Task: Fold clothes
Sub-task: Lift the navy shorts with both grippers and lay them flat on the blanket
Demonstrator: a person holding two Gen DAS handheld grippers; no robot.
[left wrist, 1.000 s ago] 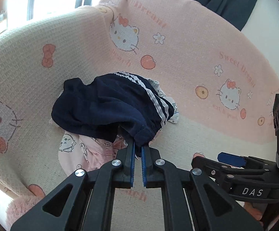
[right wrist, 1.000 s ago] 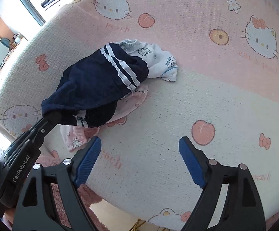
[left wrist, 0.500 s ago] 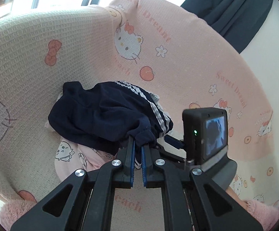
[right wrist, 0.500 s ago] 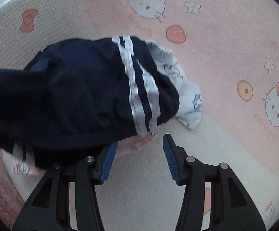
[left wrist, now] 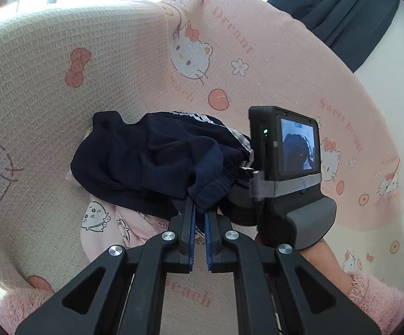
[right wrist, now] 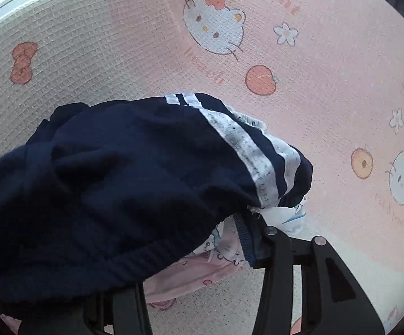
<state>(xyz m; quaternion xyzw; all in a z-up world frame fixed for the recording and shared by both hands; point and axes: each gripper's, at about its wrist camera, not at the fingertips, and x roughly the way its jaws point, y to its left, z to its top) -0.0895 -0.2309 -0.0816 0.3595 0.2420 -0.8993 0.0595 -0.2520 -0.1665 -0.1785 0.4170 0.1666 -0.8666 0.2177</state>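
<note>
Navy knit fabric fills the foreground of both wrist views: the left gripper [left wrist: 199, 217], its blue-padded fingers [left wrist: 192, 223] drawn almost together, is clamped on the elastic waistband of a pair of navy shorts [left wrist: 157, 164] with two white side stripes. Just beside it, the right gripper [right wrist: 253, 240] reaches into the same edge of the garment; its right finger [right wrist: 271, 240] touches the ribbed hem, while the left finger is buried under the cloth, so whether it has a grasp on the fabric cannot be told. From the left wrist view the right tool's camera unit [left wrist: 285, 150] stands upright at the shorts' right edge, its small screen lit, with a bare wrist and a fluffy pink sleeve [left wrist: 375, 298] below it. The shorts lie bunched on top of a small heap of clothes: a pink printed garment [left wrist: 112, 223] under them at the near side, and a white printed garment [right wrist: 285, 217] peeking out at the right. The heap rests on a waffle-weave blanket [left wrist: 62, 111], cream and pink, printed with cartoon cats, bows and peaches. A dark curtain [left wrist: 341, 8] hangs at the far right, and bright window light shows behind the blanket's top edge.
</note>
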